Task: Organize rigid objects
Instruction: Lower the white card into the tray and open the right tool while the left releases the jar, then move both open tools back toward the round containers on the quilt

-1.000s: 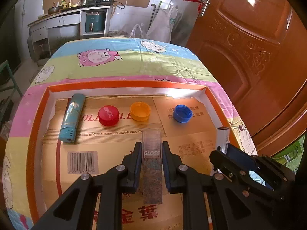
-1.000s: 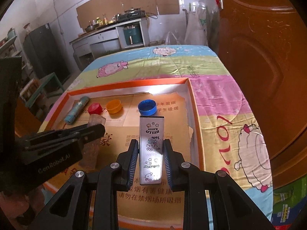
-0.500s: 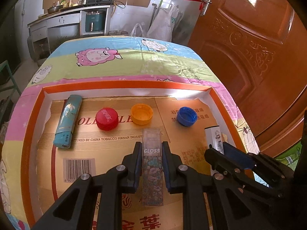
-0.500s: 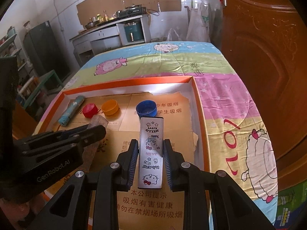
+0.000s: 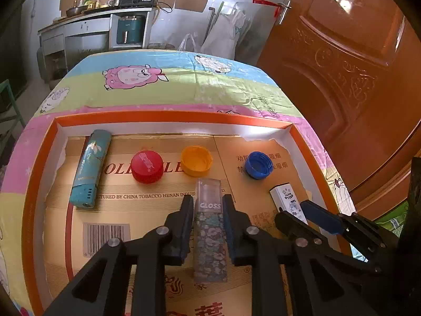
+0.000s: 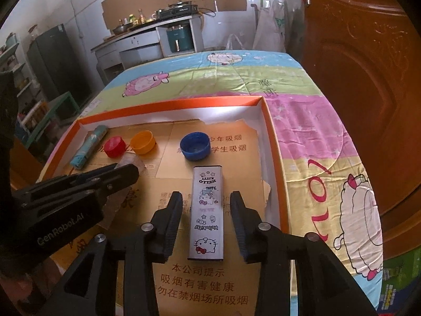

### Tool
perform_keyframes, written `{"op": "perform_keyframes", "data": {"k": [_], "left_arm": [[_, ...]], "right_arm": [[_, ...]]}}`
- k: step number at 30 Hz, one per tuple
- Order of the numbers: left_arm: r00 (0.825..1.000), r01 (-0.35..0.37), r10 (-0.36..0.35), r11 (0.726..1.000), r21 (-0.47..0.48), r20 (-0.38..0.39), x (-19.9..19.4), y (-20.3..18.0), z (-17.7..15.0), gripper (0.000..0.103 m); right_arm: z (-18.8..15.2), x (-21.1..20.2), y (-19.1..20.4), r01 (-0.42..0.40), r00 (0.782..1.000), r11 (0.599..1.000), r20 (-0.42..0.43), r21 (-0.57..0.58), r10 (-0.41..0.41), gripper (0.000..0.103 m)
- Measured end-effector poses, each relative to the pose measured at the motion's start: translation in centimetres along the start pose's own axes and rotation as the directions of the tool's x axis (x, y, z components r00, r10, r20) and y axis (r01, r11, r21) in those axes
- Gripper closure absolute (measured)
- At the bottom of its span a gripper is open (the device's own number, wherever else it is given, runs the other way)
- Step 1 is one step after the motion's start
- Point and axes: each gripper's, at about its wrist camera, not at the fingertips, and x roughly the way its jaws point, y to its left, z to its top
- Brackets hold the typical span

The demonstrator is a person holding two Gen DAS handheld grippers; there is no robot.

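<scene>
We see a shallow orange-rimmed tray lined with printed cardboard, sitting on a table under a cartoon-sheep cloth.

Left gripper: its jaws have just been opening. A clear rectangular lighter marked "CLOSS" lies flat on the cardboard between them, with a thin gap on either side; the pads do not press it.

Right gripper: jaws also just opening, now clearly spread. The white Hello Kitty lighter lies flat on the cardboard between them, apart from both pads, its length running near to far. It sits at the right of the tray, near the right wall.

Far row in the tray, left to right: a teal lighter lying lengthwise by the left wall, a red bottle cap top side up, an orange cap open side up, a blue cap open side up. The clear lighter's far end lies just near of the orange cap; the white lighter's far end lies just near of the blue cap.

A brown wooden door stands to the right of the table.
</scene>
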Motion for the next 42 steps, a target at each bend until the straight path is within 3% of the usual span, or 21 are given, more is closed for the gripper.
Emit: {"op": "perform_keyframes", "data": {"k": [5, 15, 42], "left_arm": [[1.000, -0.007, 0.007, 1.000, -0.001, 0.018, -0.3, 0.1, 0.2, 0.065], [0.999, -0.008, 0.008, 1.000, -0.004, 0.043, -1.7, 0.1, 0.4, 0.065], [0.986, -0.036, 0.036, 0.999, -0.003, 0.165, -11.3, -0.5, -2.3, 0.065]], "right_arm": [[0.0, -0.1, 0.1, -0.007, 1.000, 1.000, -0.001, 0.001, 0.007, 0.062], [-0.2, -1.8, 0.3, -0.014, 0.999, 1.000, 0.030, 0.010, 0.014, 0.062], [-2.3, -10.1, 3.9, -0.010, 0.992, 1.000, 0.122, -0.028, 0.014, 0.062]]}}
